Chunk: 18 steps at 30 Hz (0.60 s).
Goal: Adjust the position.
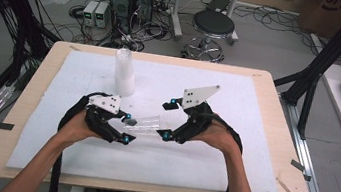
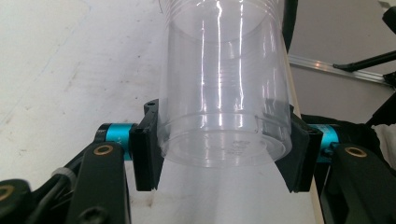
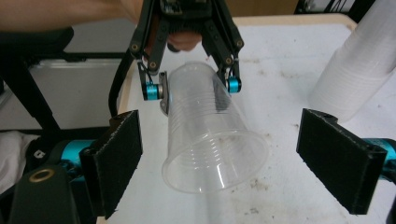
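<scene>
The left gripper [image 1: 127,128] clamps the base of a clear ribbed plastic cup [image 1: 145,122], held on its side just above the white foam board [image 1: 230,160], mouth toward the right gripper [image 1: 169,120]. That one stands wide open, its pads [image 3: 343,165] flanking the rim without touching. If it closes hard, I think the thin wall buckles or the cup pops free. A tall white stack of cups [image 1: 124,72] stands near behind and could be knocked.
</scene>
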Each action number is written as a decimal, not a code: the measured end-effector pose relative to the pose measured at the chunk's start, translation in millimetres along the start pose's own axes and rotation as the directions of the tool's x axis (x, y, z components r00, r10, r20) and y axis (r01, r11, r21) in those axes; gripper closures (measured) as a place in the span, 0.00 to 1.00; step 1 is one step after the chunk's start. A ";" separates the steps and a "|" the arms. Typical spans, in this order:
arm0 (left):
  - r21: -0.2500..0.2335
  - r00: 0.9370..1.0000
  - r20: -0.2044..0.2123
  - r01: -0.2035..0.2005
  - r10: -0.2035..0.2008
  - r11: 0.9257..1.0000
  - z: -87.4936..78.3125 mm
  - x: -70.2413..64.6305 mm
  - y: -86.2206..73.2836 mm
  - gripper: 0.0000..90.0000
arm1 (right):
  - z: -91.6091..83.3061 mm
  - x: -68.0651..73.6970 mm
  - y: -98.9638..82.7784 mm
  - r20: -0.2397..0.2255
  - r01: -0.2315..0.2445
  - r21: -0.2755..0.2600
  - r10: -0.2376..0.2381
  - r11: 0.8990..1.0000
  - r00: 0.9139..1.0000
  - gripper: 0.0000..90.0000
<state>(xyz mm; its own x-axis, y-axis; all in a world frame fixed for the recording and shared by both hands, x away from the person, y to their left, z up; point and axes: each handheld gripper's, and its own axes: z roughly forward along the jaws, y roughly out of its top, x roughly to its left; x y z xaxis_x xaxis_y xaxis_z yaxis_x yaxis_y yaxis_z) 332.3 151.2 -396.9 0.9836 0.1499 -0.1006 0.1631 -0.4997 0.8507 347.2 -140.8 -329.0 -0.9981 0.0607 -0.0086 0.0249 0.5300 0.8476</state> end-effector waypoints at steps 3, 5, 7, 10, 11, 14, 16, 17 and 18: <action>-0.089 1.000 -0.008 0.005 -0.005 0.996 0.8 0.5 -9.4 0.46 | -2.9 0.9 -4.2 0.007 -0.015 -0.045 0.016 0.999 1.000 0.16; -0.150 1.000 -0.013 0.011 -0.013 0.989 0.5 2.0 -16.4 0.46 | -3.9 0.8 -7.5 0.013 -0.019 -0.076 0.020 0.997 1.000 0.16; -0.209 1.000 0.002 0.027 -0.028 0.978 -0.5 3.6 -22.3 0.46 | -5.5 1.7 -11.0 0.022 -0.023 -0.111 0.026 0.993 0.999 0.16; -0.269 1.000 0.005 0.028 -0.028 0.963 -2.7 4.5 -26.0 0.46 | -8.2 2.5 -15.3 0.030 -0.040 -0.159 0.045 0.986 0.999 0.16; -0.285 1.000 0.005 0.026 -0.026 0.958 -3.8 4.8 -26.4 0.46 | -8.9 2.5 -16.6 0.032 -0.043 -0.176 0.049 0.984 0.998 0.16; -0.309 1.000 0.008 0.030 -0.029 0.951 -5.8 4.5 -26.3 0.46 | -9.5 2.1 -20.5 0.043 -0.046 -0.200 0.056 0.979 0.998 0.16; -0.339 0.999 0.020 0.035 -0.030 0.940 -7.1 4.2 -26.3 0.46 | -9.9 1.9 -23.0 0.044 -0.050 -0.214 0.061 0.976 0.997 0.16; -0.348 0.999 0.027 0.034 -0.027 0.937 -7.7 4.4 -26.4 0.46 | -9.8 2.1 -24.3 0.049 -0.052 -0.220 0.064 0.974 0.997 0.16; -0.361 0.999 0.027 0.035 -0.027 0.932 -8.1 3.9 -26.3 0.46 | -9.8 2.0 -25.1 0.050 -0.051 -0.226 0.064 0.973 0.997 0.16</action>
<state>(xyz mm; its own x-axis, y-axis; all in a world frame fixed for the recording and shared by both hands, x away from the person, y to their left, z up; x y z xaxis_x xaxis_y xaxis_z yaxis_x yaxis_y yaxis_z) 331.3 171.8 -415.4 0.9805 0.1403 -0.1378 0.1589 -0.1530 0.9754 344.1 -162.2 -345.1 -0.9904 0.1369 0.0191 0.0626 0.3213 0.9449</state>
